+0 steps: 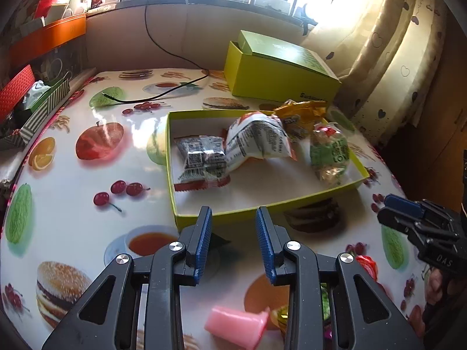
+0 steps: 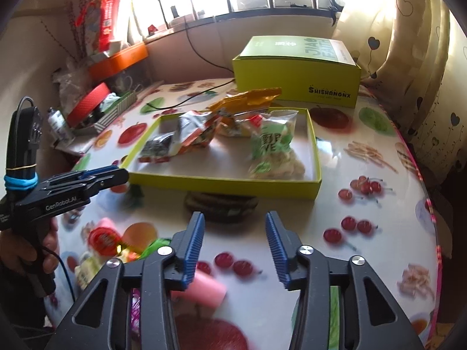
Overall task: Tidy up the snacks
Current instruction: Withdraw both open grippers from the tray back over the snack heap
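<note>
Four packets already lie in the green tray [image 1: 175, 157], ahead of both fingertips. Left gripper [image 1: 233, 224] and right gripper [image 2: 233, 227] hover empty, fingers apart. Next likely target: pink snack [image 1: 236, 325] beneath them, needing a downward reach.

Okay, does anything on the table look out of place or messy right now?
Yes. A pink cup lies tipped on its side among a few loose snacks on the tablecloth, outside the shallow yellow-green tray. An orange packet also sticks up over the tray's far rim instead of lying inside.
</note>
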### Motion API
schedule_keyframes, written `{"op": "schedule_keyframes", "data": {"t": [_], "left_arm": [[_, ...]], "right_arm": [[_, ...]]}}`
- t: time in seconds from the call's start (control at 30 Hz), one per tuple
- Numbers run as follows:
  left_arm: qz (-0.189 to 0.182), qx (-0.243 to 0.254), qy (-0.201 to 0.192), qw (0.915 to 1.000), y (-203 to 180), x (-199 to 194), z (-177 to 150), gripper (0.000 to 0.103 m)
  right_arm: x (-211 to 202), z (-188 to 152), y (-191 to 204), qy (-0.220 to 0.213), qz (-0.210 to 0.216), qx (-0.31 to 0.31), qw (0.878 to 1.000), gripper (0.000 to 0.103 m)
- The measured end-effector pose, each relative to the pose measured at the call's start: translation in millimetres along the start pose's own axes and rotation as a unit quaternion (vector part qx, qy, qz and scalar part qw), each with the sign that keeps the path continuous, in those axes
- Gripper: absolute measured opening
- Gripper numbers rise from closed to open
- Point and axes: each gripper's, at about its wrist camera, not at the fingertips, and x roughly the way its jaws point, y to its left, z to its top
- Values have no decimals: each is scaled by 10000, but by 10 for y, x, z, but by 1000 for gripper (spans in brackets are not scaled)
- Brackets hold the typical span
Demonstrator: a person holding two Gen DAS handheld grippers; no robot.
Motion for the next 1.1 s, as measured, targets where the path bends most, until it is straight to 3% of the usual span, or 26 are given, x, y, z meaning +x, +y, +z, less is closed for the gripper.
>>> {"op": "schedule_keyframes", "data": {"t": [0.33,1.1], "left_arm": [[-162,42,12,9999,-145,-223,-233,32],[-168,144,225,9995,-302,-293,-436,32]], "right_arm": [[-156,-167,224,25,-134,-134,9998,55],[-201,-301,356,134,-74,-347,9993,58]]}}
